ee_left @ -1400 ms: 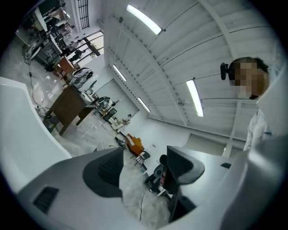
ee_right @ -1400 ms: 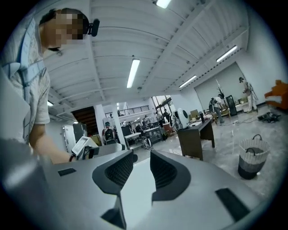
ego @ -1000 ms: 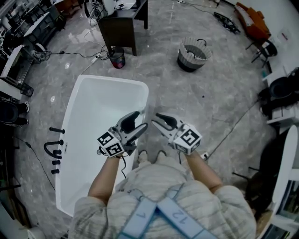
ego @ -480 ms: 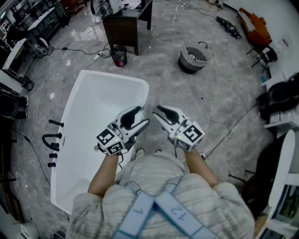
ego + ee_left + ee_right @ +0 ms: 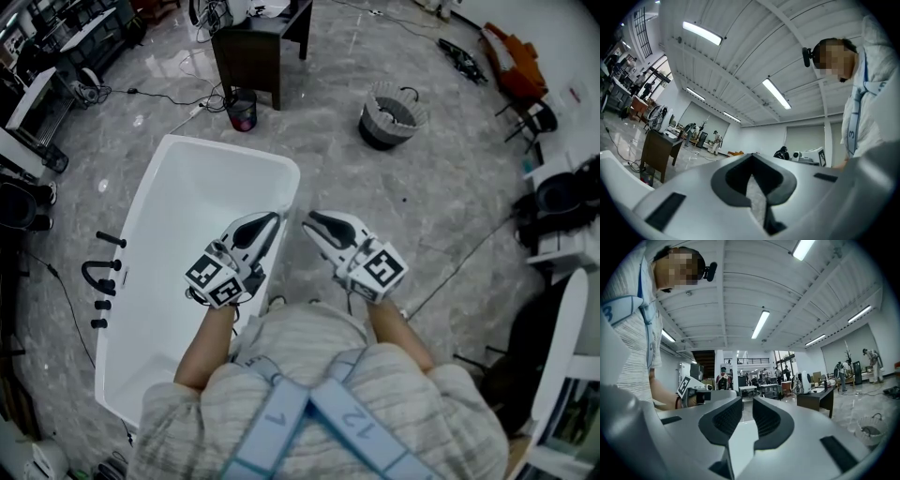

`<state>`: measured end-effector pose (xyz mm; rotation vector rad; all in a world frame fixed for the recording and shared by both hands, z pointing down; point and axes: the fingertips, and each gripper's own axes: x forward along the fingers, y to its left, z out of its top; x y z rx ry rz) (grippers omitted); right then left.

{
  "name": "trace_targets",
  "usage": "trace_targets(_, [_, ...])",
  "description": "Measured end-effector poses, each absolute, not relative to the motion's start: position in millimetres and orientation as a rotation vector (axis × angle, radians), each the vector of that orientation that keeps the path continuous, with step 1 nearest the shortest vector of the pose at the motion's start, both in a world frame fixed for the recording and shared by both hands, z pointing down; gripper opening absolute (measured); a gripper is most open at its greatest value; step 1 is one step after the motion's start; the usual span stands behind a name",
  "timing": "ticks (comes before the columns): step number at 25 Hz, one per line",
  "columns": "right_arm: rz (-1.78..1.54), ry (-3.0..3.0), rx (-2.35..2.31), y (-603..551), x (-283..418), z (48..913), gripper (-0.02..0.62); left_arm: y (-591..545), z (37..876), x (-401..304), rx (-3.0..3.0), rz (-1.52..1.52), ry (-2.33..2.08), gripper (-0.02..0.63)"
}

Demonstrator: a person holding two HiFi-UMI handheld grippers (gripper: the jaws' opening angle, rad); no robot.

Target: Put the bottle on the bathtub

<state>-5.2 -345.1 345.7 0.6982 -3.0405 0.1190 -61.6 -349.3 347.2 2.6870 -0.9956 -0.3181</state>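
Observation:
No bottle shows in any view. The white bathtub (image 5: pixel 178 206) lies on the floor at the left of the head view, seemingly with nothing in it. My left gripper (image 5: pixel 273 219) hovers over the tub's near right rim; its jaws have just closed and now meet with nothing between them, as the left gripper view (image 5: pixel 751 164) also shows. My right gripper (image 5: pixel 309 221) hangs beside it, over the floor just right of the tub. Its jaws have just closed a little but still leave a gap with nothing in it (image 5: pixel 746 409).
A dark wooden table (image 5: pixel 255 45) and a small bin (image 5: pixel 242 111) stand past the tub's far end. A wicker basket (image 5: pixel 389 112) sits on the floor to the right. Black tap fittings (image 5: pixel 99 277) and cables lie left of the tub.
The left gripper's jaws, wide apart in both earlier frames, are now together. Both grippers have risen a little.

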Motion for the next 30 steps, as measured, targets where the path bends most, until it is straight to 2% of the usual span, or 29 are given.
trace_targets(3, [0.107, -3.044, 0.688, -341.9, -6.9, 340.0, 0.005, -349.3, 347.1, -65.8, 2.679, -0.33, -1.006, 0.003])
trace_targets(15, [-0.019, -2.977, 0.684, -340.8, -9.2, 340.7, 0.003, -348.3, 350.6, -64.9, 2.691, -0.304, -1.004, 0.003])
trace_targets(30, [0.023, -2.985, 0.674, -344.9, -12.2, 344.7, 0.003, -354.1, 355.1, -66.5, 2.673, -0.315, -0.97, 0.003])
